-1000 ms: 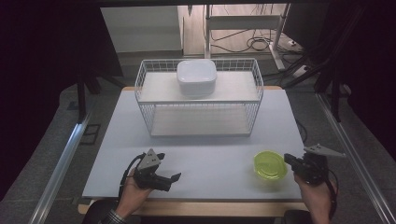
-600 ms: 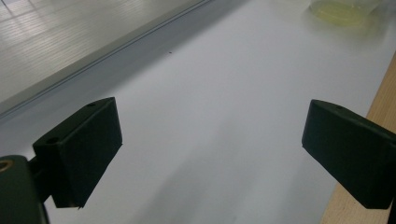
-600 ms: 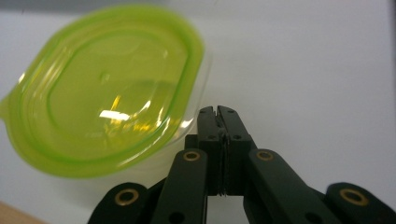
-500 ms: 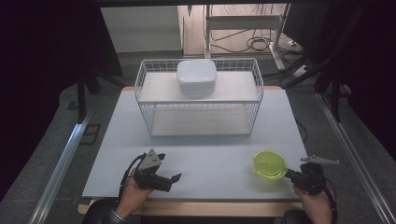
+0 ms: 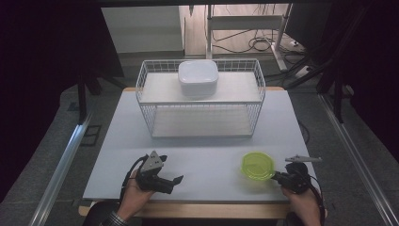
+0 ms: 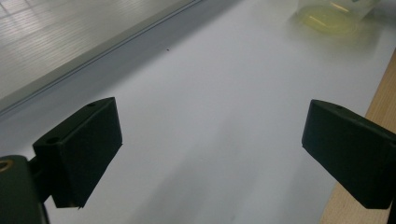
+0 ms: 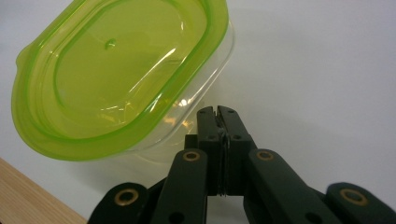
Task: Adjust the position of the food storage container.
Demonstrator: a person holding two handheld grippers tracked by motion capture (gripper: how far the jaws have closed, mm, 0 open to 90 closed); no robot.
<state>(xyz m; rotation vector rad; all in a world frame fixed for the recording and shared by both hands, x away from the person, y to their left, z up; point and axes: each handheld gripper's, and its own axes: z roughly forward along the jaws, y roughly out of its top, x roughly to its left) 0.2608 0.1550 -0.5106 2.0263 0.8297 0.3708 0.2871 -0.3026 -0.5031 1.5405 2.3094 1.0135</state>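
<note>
Left gripper: jaws stand wide apart with nothing between them. In the left gripper view you see bare table through the gap. It sits at the near left edge, same spot as a second ago, idle.

Right gripper: jaws pressed together. In the right gripper view the two tips meet with no rim or wall between them. They point at the clear side of the green-lidded container, just beside it. Whether they touch the wall, I cannot tell.

What changed: a second ago your right hand sat higher and further right, well off the container. It has since dropped low to the table and slid in toward the container's near right side. The container itself has not shifted. It stands on the table at the near right, lid on, well apart from the wire rack and from the white tub on the rack's top shelf.

Meaning for the work: this reads as the approach, with no grasp made yet. With the jaws closed you cannot take the rim. You either need to open them before closing on the lid edge, or you are set to nudge the container with the closed tips. A push from this low could slide it left.
</note>
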